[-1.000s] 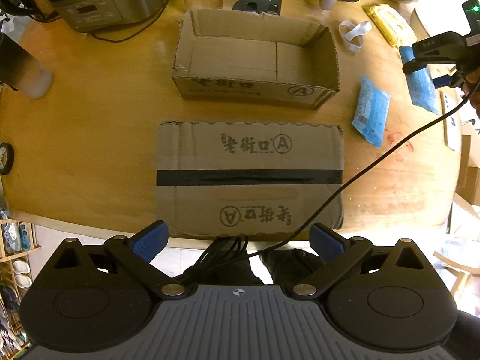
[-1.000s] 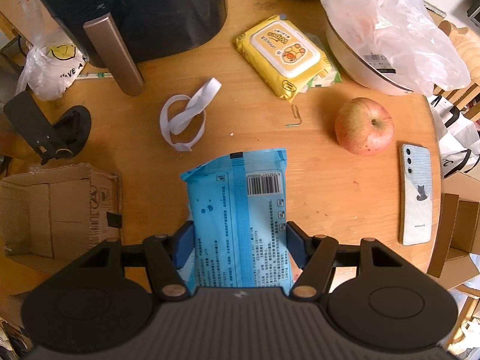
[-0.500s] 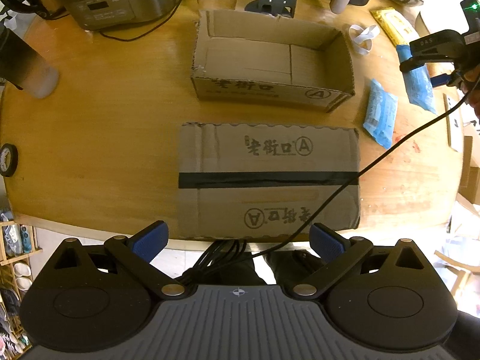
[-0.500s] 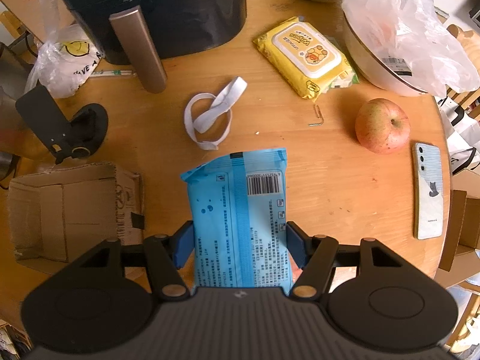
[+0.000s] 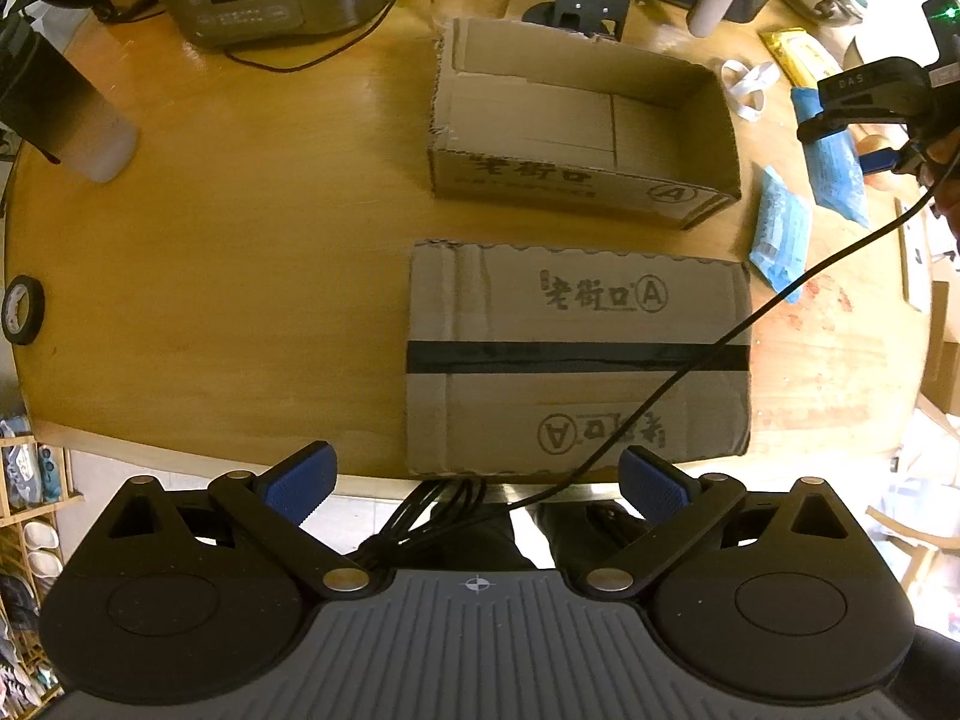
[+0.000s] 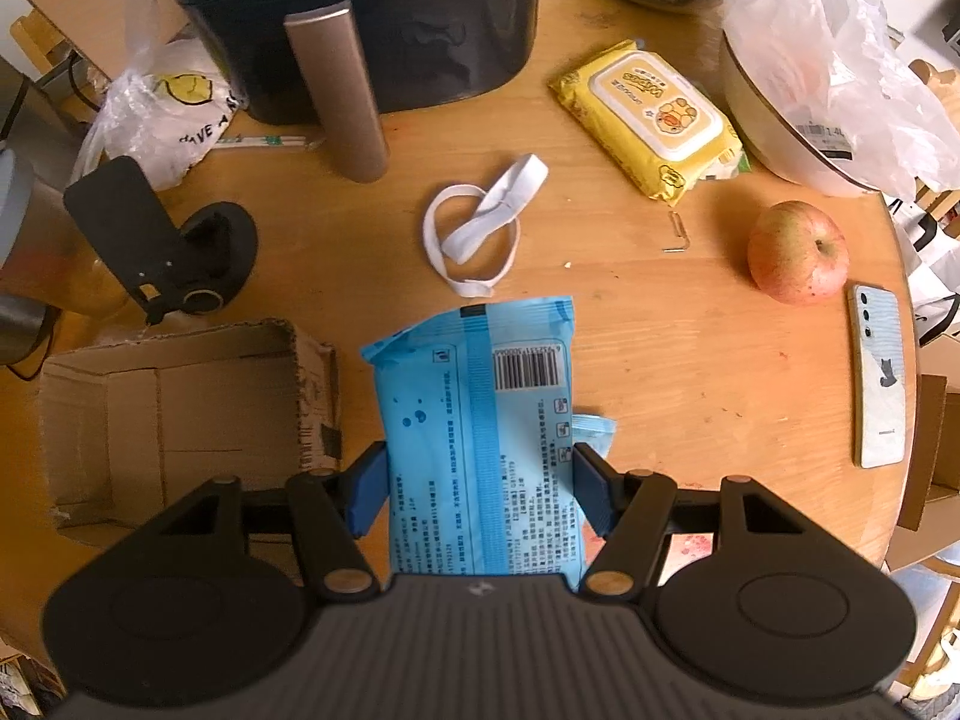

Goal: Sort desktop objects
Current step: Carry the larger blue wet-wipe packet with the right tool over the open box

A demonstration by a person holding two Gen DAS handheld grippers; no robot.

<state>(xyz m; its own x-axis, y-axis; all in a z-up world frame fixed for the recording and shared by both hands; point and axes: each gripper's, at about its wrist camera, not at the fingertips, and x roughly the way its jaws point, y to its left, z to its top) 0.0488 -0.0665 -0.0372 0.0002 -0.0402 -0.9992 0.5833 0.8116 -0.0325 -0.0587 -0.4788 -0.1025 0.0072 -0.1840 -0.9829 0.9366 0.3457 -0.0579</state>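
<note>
Low in the right wrist frame, my right gripper [image 6: 480, 483] clamps the blue wipes pack [image 6: 480, 420] by its sides, barcode end hanging free above the table [image 6: 690, 360]. Open cardboard box [image 6: 168, 402] waits at left, likely its destination. My left gripper [image 5: 474, 480] hovers spread, holding nothing.

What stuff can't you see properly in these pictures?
- Right wrist view: the lower end of the blue wipes pack disappears behind the right gripper.
- Right wrist view: a second blue packet lies mostly under that pack.
- Left wrist view: the roll of tape is cut off by the picture's edge.
</note>
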